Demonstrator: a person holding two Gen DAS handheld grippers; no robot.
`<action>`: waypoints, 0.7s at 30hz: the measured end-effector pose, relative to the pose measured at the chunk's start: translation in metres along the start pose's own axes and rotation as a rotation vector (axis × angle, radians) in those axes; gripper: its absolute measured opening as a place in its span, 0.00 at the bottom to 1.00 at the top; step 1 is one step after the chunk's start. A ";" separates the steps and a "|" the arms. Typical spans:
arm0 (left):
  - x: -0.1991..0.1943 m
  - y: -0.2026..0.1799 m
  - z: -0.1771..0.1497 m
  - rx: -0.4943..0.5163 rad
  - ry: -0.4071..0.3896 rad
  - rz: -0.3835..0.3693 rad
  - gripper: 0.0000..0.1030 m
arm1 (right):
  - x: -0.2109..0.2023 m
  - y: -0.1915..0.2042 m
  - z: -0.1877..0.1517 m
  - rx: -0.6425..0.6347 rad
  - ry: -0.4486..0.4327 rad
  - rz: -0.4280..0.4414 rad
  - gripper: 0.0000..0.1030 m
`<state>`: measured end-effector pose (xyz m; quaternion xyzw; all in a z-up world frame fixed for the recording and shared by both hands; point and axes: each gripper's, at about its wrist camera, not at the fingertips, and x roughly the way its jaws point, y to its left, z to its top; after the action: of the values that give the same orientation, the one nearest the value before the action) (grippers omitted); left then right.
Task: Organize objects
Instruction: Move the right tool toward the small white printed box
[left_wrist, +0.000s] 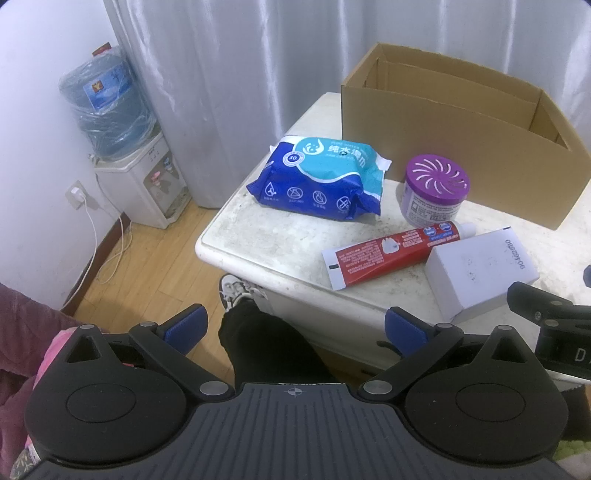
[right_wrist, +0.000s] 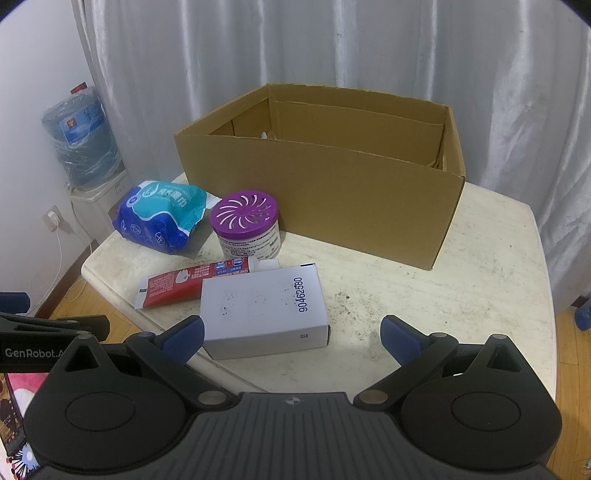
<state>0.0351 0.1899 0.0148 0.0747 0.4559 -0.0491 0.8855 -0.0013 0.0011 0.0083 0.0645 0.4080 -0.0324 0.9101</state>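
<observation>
Right wrist view: the right gripper (right_wrist: 291, 334) hung with fingers spread wide and empty, the white box (right_wrist: 264, 312) at frame centre just ahead on the worktop (right_wrist: 461, 288), touching the tube (right_wrist: 195, 278). Best to straddle its short sides squarely, then lift toward the carton (right_wrist: 332, 199). The left gripper (left_wrist: 293, 326) was equally wide, empty.

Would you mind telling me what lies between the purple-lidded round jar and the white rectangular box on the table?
The red toothpaste tube lies between the purple-lidded jar and the white box, seen in both wrist views.
</observation>
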 end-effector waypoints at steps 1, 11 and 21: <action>0.000 0.000 0.000 0.000 0.000 -0.001 1.00 | 0.000 0.000 0.000 0.001 0.000 0.000 1.00; 0.001 0.000 0.000 0.002 0.001 0.001 1.00 | 0.002 0.000 0.000 -0.004 0.002 0.001 1.00; 0.001 0.000 0.000 0.004 0.004 0.000 1.00 | 0.002 0.000 -0.001 -0.007 0.002 -0.001 1.00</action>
<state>0.0361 0.1894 0.0139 0.0767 0.4576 -0.0502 0.8844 -0.0008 0.0016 0.0059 0.0611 0.4089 -0.0313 0.9100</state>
